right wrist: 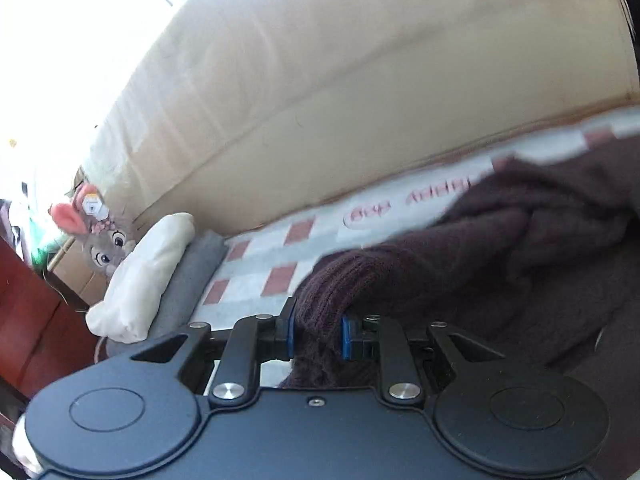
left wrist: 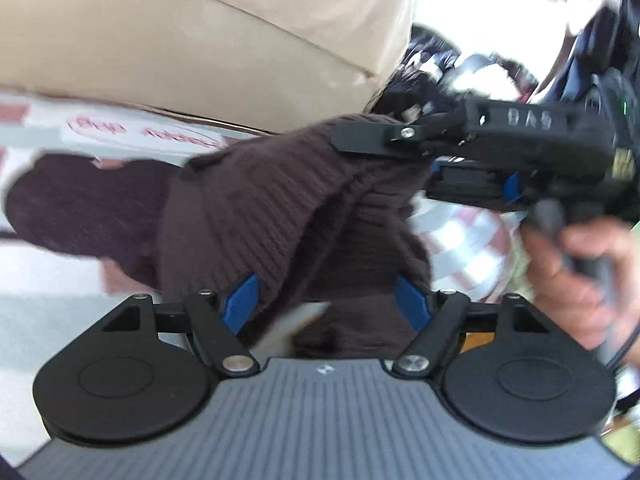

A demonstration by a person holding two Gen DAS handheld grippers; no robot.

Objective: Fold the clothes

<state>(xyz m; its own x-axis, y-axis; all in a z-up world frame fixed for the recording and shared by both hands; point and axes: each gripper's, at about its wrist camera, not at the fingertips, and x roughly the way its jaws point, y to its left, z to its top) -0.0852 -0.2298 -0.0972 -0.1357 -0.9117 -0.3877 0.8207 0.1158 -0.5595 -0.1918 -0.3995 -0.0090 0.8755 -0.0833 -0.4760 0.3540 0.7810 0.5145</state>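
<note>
Filling the upper half of both wrist views, a cream padded headboard (right wrist: 320, 80) rises behind a bed covered by a checked sheet (right wrist: 256, 264) of white, grey and dull-red squares with pink lettering on it. Across that sheet lies the dark brown knitted sweater (left wrist: 280, 200), occupying the centre of the left wrist frame and the right and lower-centre of the right wrist frame; part of it rests on the sheet at the left of the left wrist view, while a ribbed part is lifted into a bunched ridge in mid-frame. At the lower left of the right wrist view a white pillow (right wrist: 140, 276) leans on a grey padded edge, and just above it, at mid-left, sits a grey rabbit plush toy (right wrist: 104, 240) with pink ears. The right gripper (right wrist: 318, 332) sits at lower centre of its own frame, its blue pads pressed together on a ribbed fold of the sweater; it also shows at the upper right of the left wrist frame, held by a hand (left wrist: 576, 276) at the right edge. The left gripper (left wrist: 328, 300) stands wide apart at the bottom of its frame, blue pads (left wrist: 240, 300) on either side of the knit without pinching it.
</note>
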